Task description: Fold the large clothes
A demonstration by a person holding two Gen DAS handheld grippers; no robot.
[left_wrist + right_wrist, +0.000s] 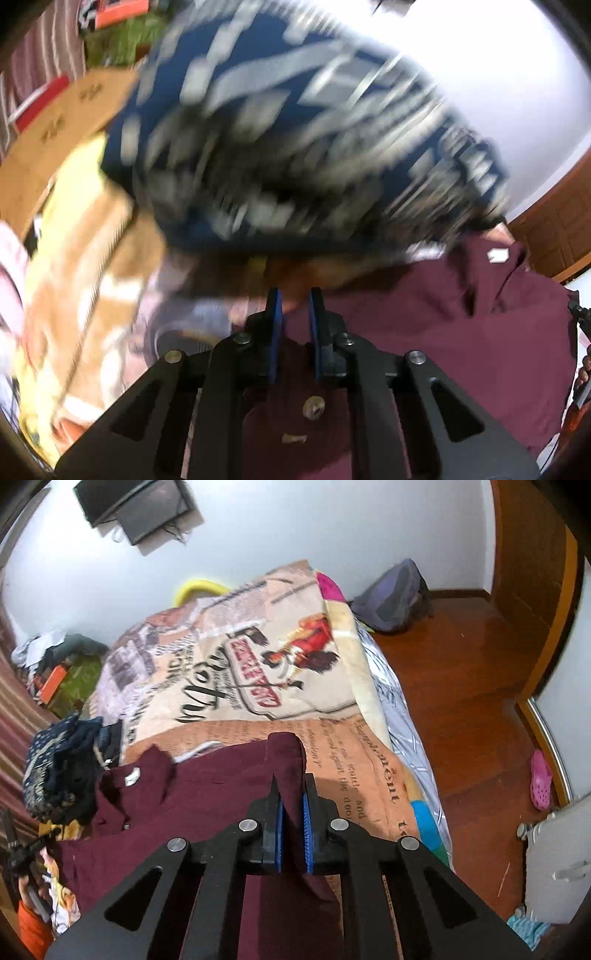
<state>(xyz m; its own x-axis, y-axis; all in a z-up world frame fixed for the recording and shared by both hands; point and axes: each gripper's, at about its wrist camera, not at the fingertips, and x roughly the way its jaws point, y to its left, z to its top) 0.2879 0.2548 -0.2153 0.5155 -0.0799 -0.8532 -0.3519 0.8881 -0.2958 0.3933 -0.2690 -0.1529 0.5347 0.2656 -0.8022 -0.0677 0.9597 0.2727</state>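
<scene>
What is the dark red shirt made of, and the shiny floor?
The dark red shirt looks like soft matte woven cloth, perhaps cotton: it wrinkles and bunches between the right gripper fingers. The floor looks like polished wood, reddish-brown with glossy reflections.

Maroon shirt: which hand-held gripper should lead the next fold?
Right, probably. The right hand-held gripper is shut on the maroon shirt; the left hand-held gripper looks closed on it too, less clearly.

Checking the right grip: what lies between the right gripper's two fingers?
In the right wrist view, a bunched fold of the maroon shirt sits clamped between the right gripper's fingers.
</scene>
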